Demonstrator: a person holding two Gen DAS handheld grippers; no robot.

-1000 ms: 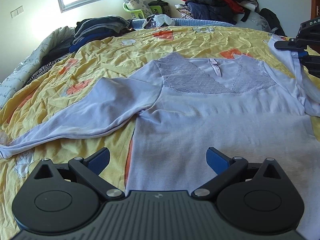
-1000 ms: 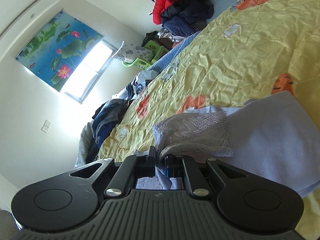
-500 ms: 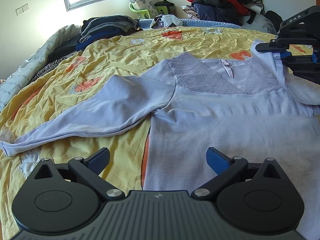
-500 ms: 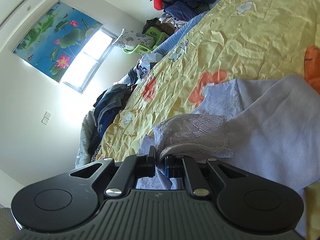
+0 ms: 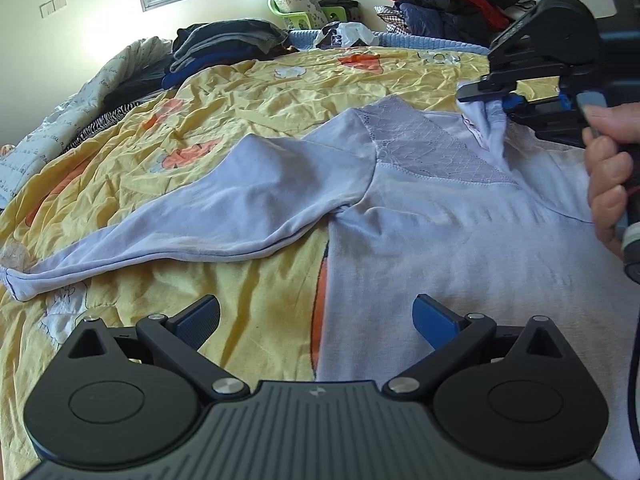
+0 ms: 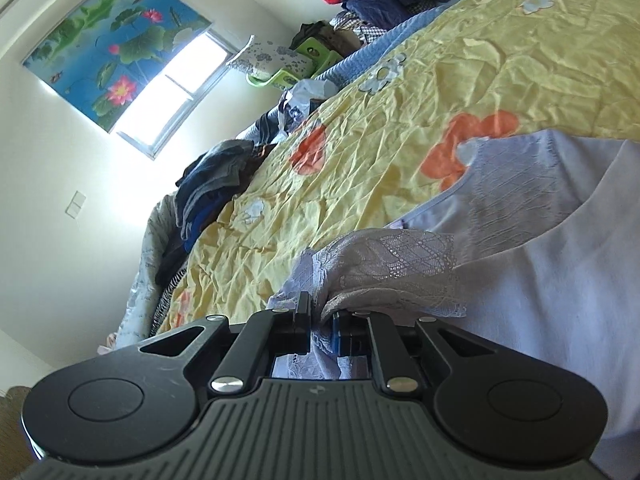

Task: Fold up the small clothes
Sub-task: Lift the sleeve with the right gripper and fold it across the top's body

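A pale lilac long-sleeved top [image 5: 440,240] with a lace yoke lies flat on the yellow flowered bedspread [image 5: 240,128], its left sleeve [image 5: 224,220] stretched out to the left. My left gripper [image 5: 316,312] hangs open over the top's lower left edge, nothing between its blue pads. My right gripper [image 5: 486,100], held by a hand [image 5: 608,176], pinches the lace shoulder of the top [image 6: 560,260] and holds it lifted over the neckline. In the right wrist view the right gripper [image 6: 320,320] has bunched lace between its pads, and its jaws are opening slightly.
Stacks of folded dark clothes [image 5: 228,44] sit at the far left of the bed. A heap of red and dark jackets [image 5: 448,4] lies at the far right. A green stool with a pillow [image 5: 296,4] stands under the window. A quilt [image 5: 60,120] edges the bed's left side.
My right gripper has carried the top's right shoulder leftward from the right edge to over the neckline, folding that side inward. The left gripper stays open and has shifted slightly.
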